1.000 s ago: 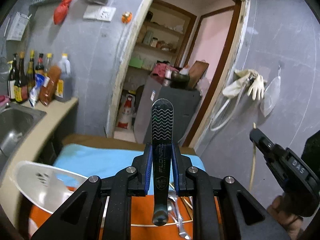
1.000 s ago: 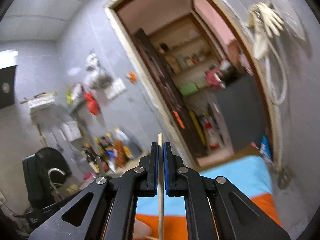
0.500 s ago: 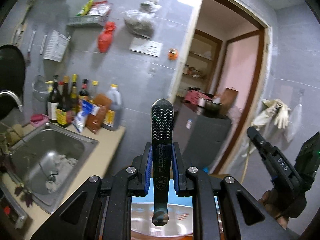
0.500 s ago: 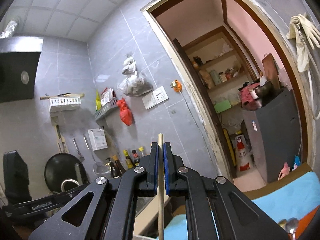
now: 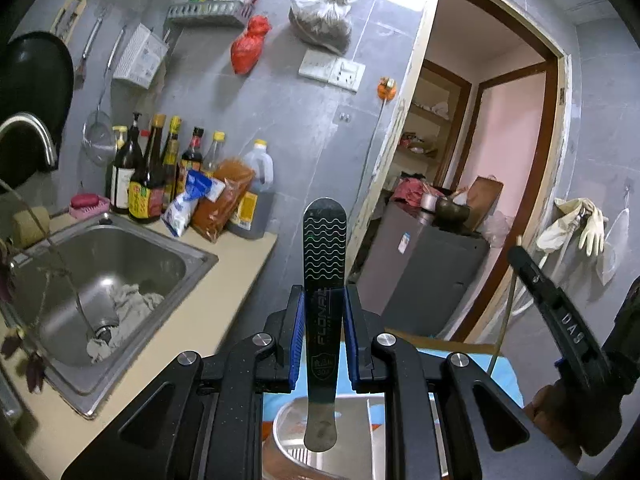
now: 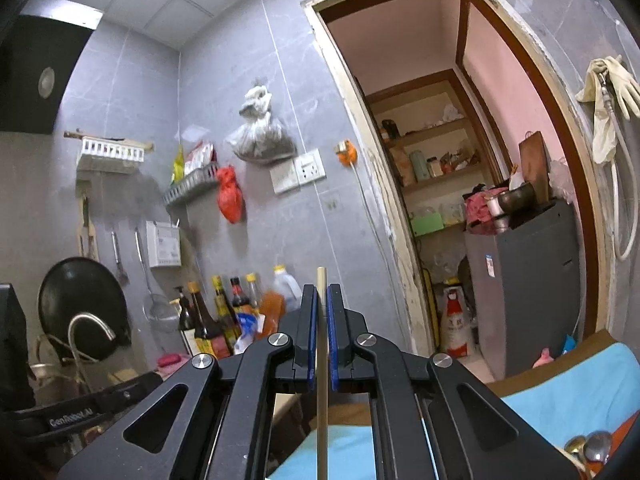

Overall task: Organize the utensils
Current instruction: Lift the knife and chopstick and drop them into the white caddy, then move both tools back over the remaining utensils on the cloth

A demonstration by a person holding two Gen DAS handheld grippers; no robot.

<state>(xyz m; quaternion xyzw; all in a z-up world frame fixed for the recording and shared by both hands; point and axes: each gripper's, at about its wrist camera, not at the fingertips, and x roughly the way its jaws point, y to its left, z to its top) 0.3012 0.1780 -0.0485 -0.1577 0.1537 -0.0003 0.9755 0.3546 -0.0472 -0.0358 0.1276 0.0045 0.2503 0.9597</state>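
Utensils, two in hand. Item one: steel handle [image 5: 324,264], wave-embossed, clamped upright between my left gripper [image 5: 323,334] pads; its lower end hangs below the jaws, over a metal bowl [image 5: 294,436] directly beneath the tool. Whether it is a spoon or a ladle I cannot tell; the working end is out of view. Item two: chopstick [image 6: 321,360], pale wood, pinched vertical by my right gripper [image 6: 322,336], jaws closed nearly flat on it, tip standing just above the fingertips.

Other stock: spoons [image 6: 592,446] lying on the orange-and-blue cloth [image 6: 560,396], low and to the right of the right tool. Sink [image 5: 112,280] with a rag, low left of the left tool; bottles [image 5: 160,176] ahead-left along the wall.

Pose: both tools raised and pointed forward toward the wall and doorway, roughly level, fingers vertical. Right gripper shows at the far right of the left view, beside and slightly ahead of it, apart from it.

Step, as I judge it: carrying both pieces toward a holder I cannot yet see. To do it well I keep each piece plumb, hold the squeeze steady so the slim chopstick does not pivot, keep the two tools apart, and lower each lower-end first before easing the jaws.
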